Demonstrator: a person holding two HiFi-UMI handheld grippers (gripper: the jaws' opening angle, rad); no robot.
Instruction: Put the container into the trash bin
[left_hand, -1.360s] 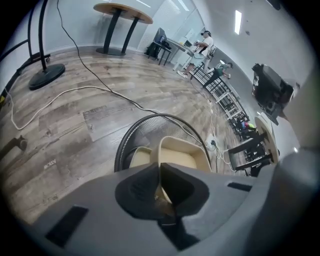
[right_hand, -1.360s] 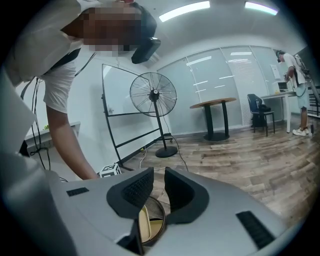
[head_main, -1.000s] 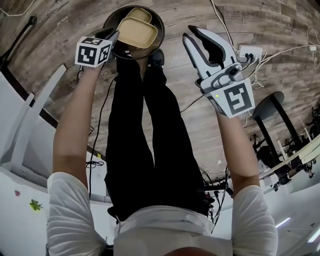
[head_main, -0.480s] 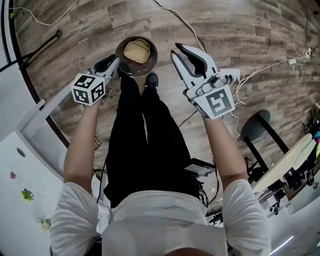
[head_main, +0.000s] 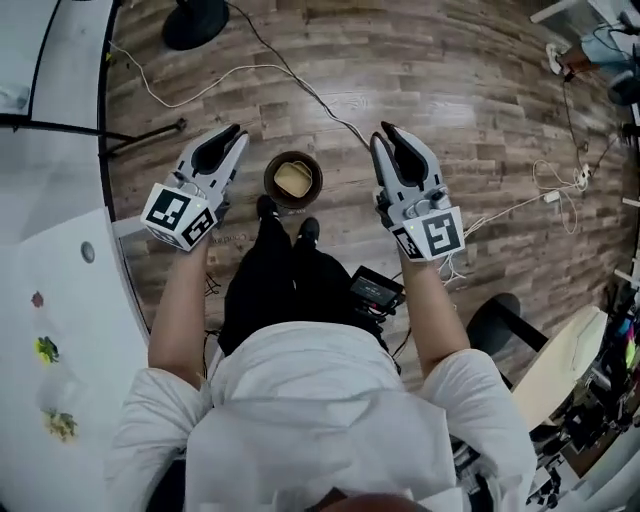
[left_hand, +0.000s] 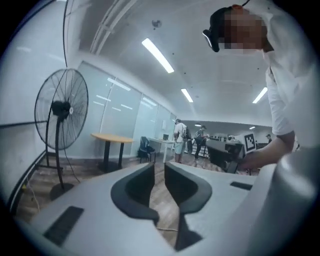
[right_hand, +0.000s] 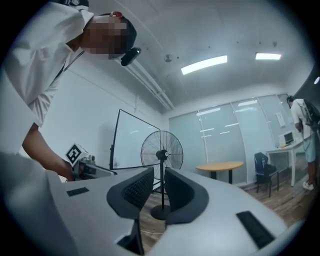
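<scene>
The container lies inside the round dark trash bin, which stands on the wooden plank floor just in front of the person's shoes. In the head view, a white counter with a few small coloured bits on it fills the left edge. Cables trail across the floor, and a black round fan base sits at the top. Both forearms reach forward. The left hand-held gripper is to the left of the bin and the right hand-held gripper to its right, both clear of it and well above the floor. Their marker cubes face the camera.

The left gripper view looks roughly level across the room. It takes in a standing fan, a round wood-topped table, a glass partition, ceiling strip lights and people standing far off. The left hand-held gripper has its jaws closing, with a narrow gap left between them and nothing in it.

The right gripper view also looks about level. It shows the fan, a whiteboard, the table and a blue chair. The right hand-held gripper has its jaws slightly apart and is empty.
</scene>
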